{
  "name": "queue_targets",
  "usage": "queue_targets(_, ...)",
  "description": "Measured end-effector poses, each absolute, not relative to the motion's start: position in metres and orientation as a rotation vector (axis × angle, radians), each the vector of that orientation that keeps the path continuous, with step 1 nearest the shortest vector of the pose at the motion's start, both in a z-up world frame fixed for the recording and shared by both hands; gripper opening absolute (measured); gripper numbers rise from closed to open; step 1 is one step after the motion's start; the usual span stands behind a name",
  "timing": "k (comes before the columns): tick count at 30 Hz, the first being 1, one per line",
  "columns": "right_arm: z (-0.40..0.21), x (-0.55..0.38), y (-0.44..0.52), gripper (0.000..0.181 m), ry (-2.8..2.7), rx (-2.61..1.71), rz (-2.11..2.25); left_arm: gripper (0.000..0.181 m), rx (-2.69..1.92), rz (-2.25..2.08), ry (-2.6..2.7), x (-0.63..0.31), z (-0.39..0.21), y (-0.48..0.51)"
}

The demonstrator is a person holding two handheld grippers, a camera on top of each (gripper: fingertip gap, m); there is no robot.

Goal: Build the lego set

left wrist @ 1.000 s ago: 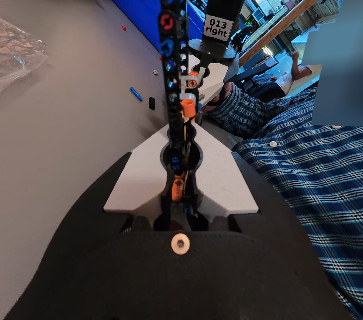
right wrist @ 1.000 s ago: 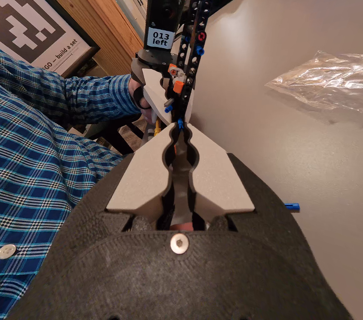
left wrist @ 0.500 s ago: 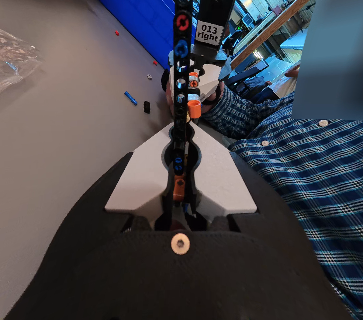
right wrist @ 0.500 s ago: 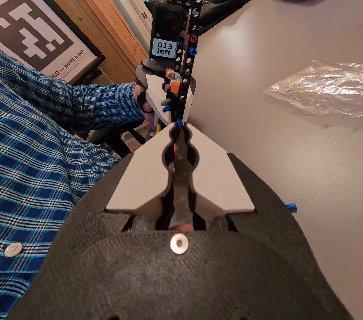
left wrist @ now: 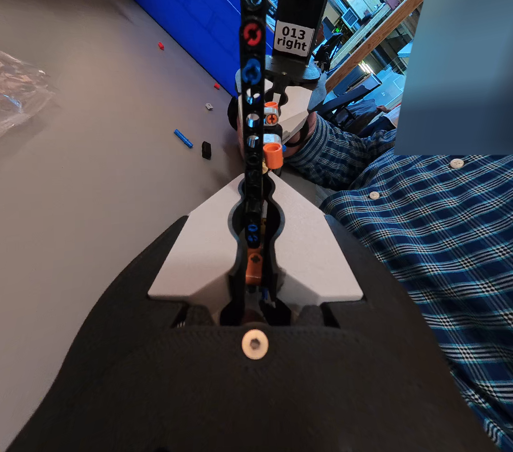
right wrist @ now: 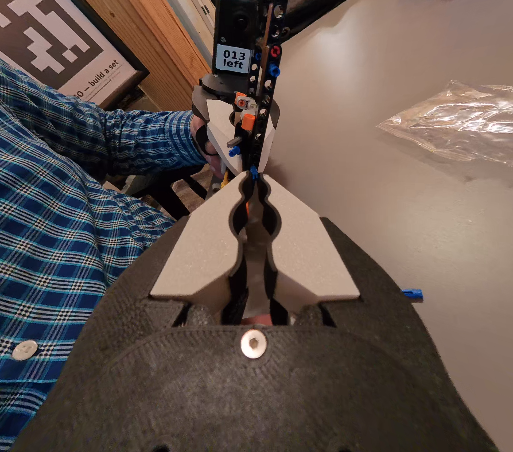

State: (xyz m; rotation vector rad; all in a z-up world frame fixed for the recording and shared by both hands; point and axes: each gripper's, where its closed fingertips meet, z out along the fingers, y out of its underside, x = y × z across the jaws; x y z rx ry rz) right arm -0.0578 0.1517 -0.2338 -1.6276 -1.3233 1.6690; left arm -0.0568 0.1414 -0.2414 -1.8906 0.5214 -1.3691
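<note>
Two tools, one lego assembly, one blue bin, one plastic bag.

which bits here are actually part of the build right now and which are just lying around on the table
In use:
- black lego beam assembly, clamped in the left claw
- small blue pin at the right claw tips

Lying about:
- blue bin
- clear plastic bag
- loose blue axle
- black piece
- red bits
</note>
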Motion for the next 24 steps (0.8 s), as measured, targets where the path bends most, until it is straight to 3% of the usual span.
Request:
queue_targets(14,-0.234,-0.063,0.155,0.002,-1.322,-1.619,1.669,0.004,-1.896,-1.351,0.528,-0.055,-0.243,0.146)
queue_targets(24,-0.236,-0.014,0.196,0.017,-1.379,-1.696,1.245,0.004,-1.897,-1.353,0.487,-0.064,-0.242,0.145)
